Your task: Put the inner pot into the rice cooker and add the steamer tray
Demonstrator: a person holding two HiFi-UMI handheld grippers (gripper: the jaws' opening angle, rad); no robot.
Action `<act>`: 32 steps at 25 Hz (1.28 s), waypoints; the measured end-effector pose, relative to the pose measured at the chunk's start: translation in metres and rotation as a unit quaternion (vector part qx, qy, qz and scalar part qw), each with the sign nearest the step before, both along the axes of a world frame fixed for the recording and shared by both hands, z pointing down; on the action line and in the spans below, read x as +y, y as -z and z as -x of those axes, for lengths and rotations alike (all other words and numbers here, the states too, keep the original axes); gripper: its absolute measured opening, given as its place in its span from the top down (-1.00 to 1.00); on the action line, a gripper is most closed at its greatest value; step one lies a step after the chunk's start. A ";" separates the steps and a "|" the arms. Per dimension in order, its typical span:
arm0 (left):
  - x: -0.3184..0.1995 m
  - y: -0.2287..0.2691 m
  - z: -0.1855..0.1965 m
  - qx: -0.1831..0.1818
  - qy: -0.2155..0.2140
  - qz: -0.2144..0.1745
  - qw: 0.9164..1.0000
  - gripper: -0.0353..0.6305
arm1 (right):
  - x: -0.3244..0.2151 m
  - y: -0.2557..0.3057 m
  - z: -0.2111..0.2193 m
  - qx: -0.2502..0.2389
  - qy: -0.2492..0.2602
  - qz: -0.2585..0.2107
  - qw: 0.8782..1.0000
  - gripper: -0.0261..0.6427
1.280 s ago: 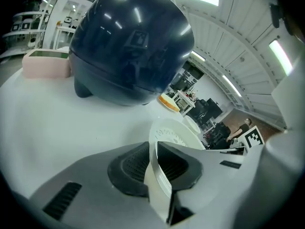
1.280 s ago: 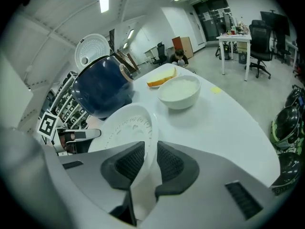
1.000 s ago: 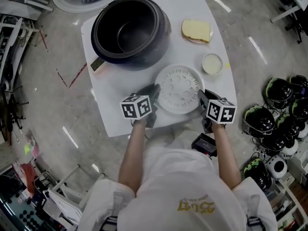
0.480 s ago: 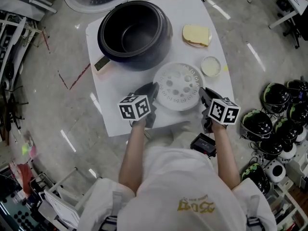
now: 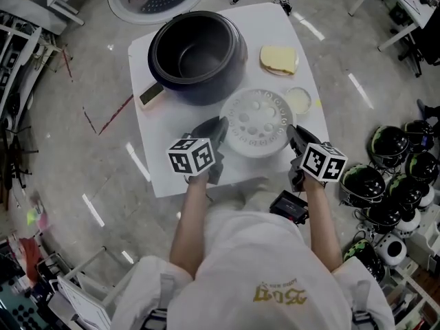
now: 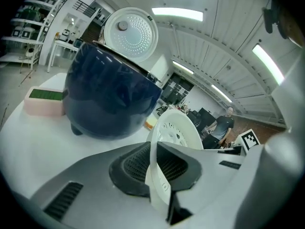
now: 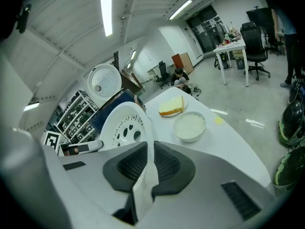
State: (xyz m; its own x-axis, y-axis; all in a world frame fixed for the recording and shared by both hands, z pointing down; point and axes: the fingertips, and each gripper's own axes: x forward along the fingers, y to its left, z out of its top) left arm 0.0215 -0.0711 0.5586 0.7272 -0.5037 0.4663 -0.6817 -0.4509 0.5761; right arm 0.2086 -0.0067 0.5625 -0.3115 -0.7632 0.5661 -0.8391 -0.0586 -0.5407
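The white steamer tray (image 5: 258,122), round with holes, hangs above the table's near half, held by its rim on both sides. My left gripper (image 5: 214,135) is shut on its left rim, the rim (image 6: 157,175) pinched between the dark pads. My right gripper (image 5: 295,140), whose jaws have just been closing, is shut on the right rim (image 7: 145,180). The dark rice cooker (image 5: 197,55) stands open at the table's far left with the inner pot inside; it fills the left gripper view as a dark blue body (image 6: 109,94), lid (image 6: 131,34) raised.
On the white table (image 5: 165,160) lie a plate with a yellow slice (image 5: 279,60), a small white bowl (image 5: 298,100) and a pink-green block (image 5: 151,95). Helmets (image 5: 392,177) crowd the floor at right. A dark device (image 5: 291,207) sits near my right wrist.
Both grippers have risen with the steamer tray, lifting it off the table. The view has shifted so the cooker and table sit lower in the picture.
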 end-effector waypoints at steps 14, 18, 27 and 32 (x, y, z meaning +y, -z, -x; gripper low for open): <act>-0.018 0.072 0.022 0.039 0.016 -0.064 0.997 0.72 | -0.025 0.078 0.020 0.000 0.016 -0.077 0.997 0.78; -0.024 0.094 0.034 0.052 0.027 -0.082 0.995 0.72 | -0.035 0.100 0.030 -0.002 0.026 -0.098 0.995 0.78; -0.042 0.154 0.078 0.075 0.068 -0.133 0.986 0.72 | -0.073 0.164 0.069 0.008 0.078 -0.161 0.984 0.78; -0.048 0.169 0.102 0.077 0.094 -0.145 0.982 0.72 | -0.089 0.180 0.092 0.006 0.106 -0.177 0.978 0.78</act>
State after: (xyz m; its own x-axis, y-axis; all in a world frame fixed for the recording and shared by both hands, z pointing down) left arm -0.0805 -0.1186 0.3899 0.6595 -0.7312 0.1743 -0.6832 -0.4865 0.5445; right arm 0.1169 -0.0962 0.3824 -0.4782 -0.8314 0.2828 -0.8192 0.3062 -0.4850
